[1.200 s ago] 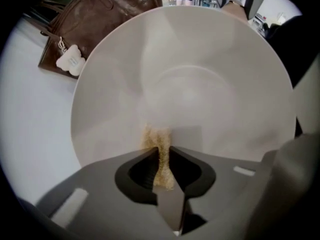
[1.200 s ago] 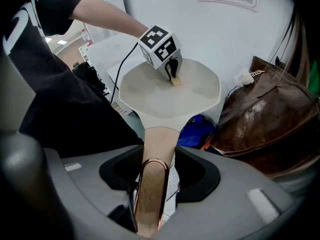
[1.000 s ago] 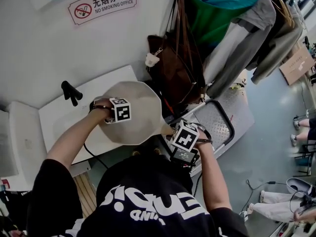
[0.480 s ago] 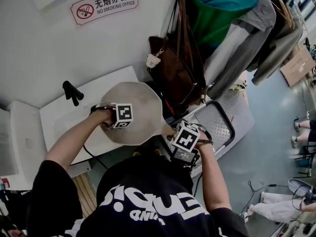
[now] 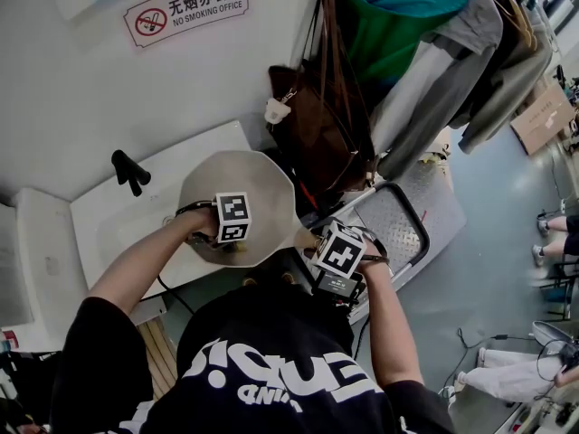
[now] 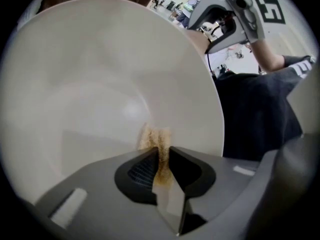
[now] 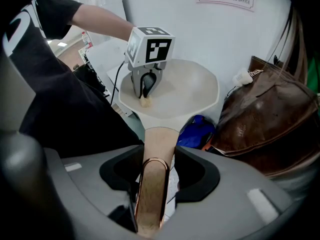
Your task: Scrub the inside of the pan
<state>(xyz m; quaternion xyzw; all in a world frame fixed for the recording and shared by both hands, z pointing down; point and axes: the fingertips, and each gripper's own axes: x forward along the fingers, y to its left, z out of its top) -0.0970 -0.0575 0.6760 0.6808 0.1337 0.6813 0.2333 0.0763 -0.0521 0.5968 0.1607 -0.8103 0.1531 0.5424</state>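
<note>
Pan (image 5: 264,186) is held in the air in front of us, over the near edge of the white bench (image 5: 109,220), with its inside face turned up.

Right hand-held gripper (image 7: 155,168) is clamped on the pan's handle (image 7: 159,143); the copper-toned end runs back between its jaws. Left hand-held gripper (image 6: 161,156) is closed on a small tan scrub pad (image 6: 152,138). The pad's free end touches the pan's inner floor, on the handle side of the pan's centre.

We judge the step in hand to be rubbing the inner surface.
- Press only enough that the pad bends against the pan; the jaw tips themselves should stay off the coating.
- Work in overlapping strokes from the pan's centre out to its sloped wall, then round the wall.
- The pad is pinched by a thin edge, so hard sideways drags may pull it out.
- The handle looks narrow and smooth. The right grip must resist the push, or the pan may roll about the handle.

Pose:
- The left forearm (image 5: 136,260) reaches in from the pan's left. The wrist is bent down and the gripper stands nearly upright over the pan, marker cube on top.
- The right arm is folded close to the body. Its gripper sits at the handle end of the pan, pointing along the handle toward the pan.
</note>
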